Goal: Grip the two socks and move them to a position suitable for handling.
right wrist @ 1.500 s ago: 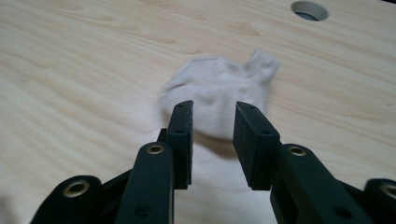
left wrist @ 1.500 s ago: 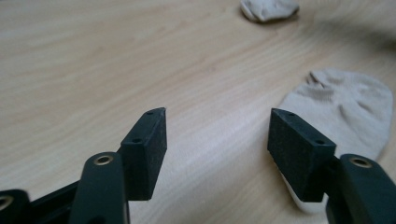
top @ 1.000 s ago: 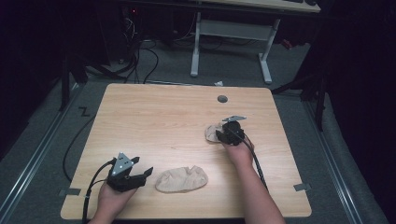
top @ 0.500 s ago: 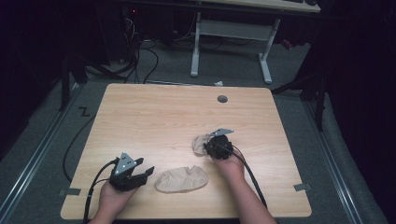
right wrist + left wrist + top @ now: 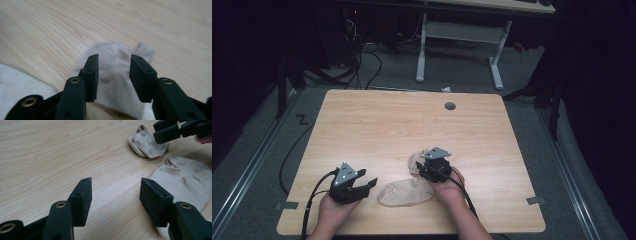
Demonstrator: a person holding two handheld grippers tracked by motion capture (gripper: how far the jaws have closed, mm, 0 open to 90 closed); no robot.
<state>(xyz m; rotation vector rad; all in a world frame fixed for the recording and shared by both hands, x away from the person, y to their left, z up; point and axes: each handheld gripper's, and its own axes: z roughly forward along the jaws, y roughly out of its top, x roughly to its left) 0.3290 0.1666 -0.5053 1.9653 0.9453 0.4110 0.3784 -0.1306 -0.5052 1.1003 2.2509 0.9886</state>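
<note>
A flat beige sock (image 5: 404,194) (image 5: 187,177) lies near the front edge of the wooden table (image 5: 387,125). A smaller crumpled beige sock (image 5: 413,161) (image 5: 143,142) (image 5: 113,75) lies just behind it. My right gripper (image 5: 421,166) (image 5: 113,58) sits low over the crumpled sock, its jaws apart with the fabric showing between and beyond them. The left gripper view shows the right gripper (image 5: 156,131) at the far edge of that sock. My left gripper (image 5: 369,184) (image 5: 115,182) is open on bare wood just left of the flat sock, holding nothing.
A round cable hole (image 5: 450,106) sits near the table's far edge. Behind the table stand white desk legs (image 5: 421,50), with cables on the floor (image 5: 362,55). Tape marks (image 5: 534,200) are stuck at the front corners. The table's far half is bare wood.
My right gripper has come nearer and to the left, and the crumpled sock came with it, ending beside the flat sock. The left gripper has hardly moved.
</note>
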